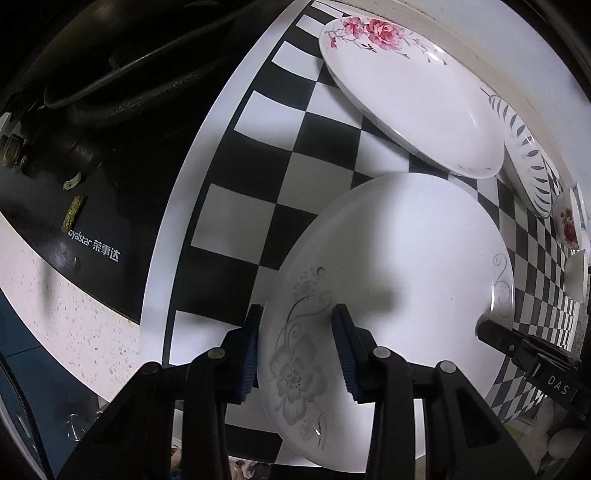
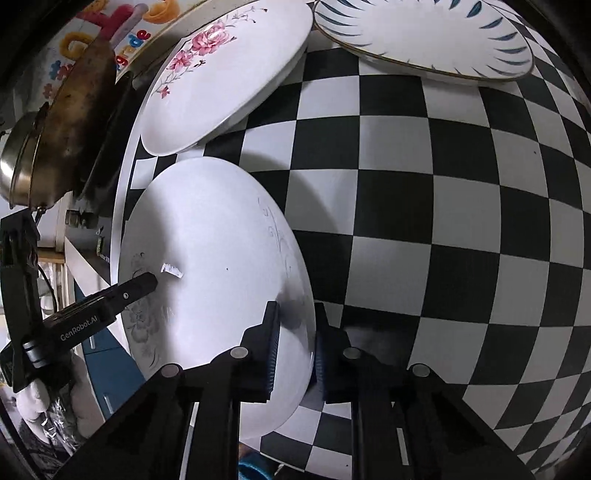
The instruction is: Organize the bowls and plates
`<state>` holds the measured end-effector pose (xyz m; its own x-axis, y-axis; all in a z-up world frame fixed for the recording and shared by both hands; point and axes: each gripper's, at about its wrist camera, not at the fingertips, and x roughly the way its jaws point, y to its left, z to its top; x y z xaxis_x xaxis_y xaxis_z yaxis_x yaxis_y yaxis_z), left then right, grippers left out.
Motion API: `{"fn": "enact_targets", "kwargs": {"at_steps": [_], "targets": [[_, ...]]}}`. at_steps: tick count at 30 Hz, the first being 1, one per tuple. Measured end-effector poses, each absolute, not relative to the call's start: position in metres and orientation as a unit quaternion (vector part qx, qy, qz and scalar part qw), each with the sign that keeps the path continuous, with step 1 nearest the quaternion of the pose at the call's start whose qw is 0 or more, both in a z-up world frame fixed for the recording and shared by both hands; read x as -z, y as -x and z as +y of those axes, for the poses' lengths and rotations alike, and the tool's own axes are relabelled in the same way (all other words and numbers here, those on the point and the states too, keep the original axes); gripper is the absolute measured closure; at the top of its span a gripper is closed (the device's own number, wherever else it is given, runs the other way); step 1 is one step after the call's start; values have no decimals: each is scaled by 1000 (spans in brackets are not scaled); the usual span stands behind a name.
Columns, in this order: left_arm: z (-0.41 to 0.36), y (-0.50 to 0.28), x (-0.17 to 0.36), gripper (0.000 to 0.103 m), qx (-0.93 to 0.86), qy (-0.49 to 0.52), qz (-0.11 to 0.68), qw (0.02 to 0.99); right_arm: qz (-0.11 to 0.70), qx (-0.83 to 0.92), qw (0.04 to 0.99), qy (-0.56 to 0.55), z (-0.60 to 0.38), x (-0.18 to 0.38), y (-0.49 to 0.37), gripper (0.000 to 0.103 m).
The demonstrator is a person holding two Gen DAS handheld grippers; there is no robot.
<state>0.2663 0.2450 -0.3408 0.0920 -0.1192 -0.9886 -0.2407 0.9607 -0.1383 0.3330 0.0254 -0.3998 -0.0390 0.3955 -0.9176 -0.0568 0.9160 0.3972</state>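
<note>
A white plate with a grey flower print (image 1: 399, 266) (image 2: 214, 236) lies on the black-and-white chequered mat (image 1: 291, 166) (image 2: 443, 229). My left gripper (image 1: 297, 350) points down over the plate's left rim, with one blue pad outside the rim and the other on the inner face, shut on it. My right gripper (image 2: 295, 347) pinches the opposite rim between its pads. Each view shows the other gripper at the far side of the plate: the right gripper (image 1: 487, 330) and a left finger (image 2: 146, 284).
A pink-rose plate (image 1: 413, 96) (image 2: 229, 85) and a blue-leaf plate (image 1: 532, 162) (image 2: 424, 33) lean at the back of the mat. Two small bowls (image 1: 569, 221) stand at the far right. A black stove with a dark wok (image 1: 92, 92) (image 2: 74, 122) borders the mat.
</note>
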Motion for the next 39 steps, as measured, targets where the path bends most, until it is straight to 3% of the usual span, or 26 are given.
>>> {"fn": "enact_targets", "kwargs": {"at_steps": [9, 21, 39], "targets": [[212, -272, 313, 69, -13, 115, 658, 744, 686, -148, 702, -121, 1, 378, -328, 84], [116, -289, 288, 69, 42, 72, 647, 758, 649, -121, 740, -126, -122, 321, -321, 84], [13, -310, 313, 69, 72, 24, 677, 732, 652, -94, 739, -138, -233, 346, -318, 84]]}}
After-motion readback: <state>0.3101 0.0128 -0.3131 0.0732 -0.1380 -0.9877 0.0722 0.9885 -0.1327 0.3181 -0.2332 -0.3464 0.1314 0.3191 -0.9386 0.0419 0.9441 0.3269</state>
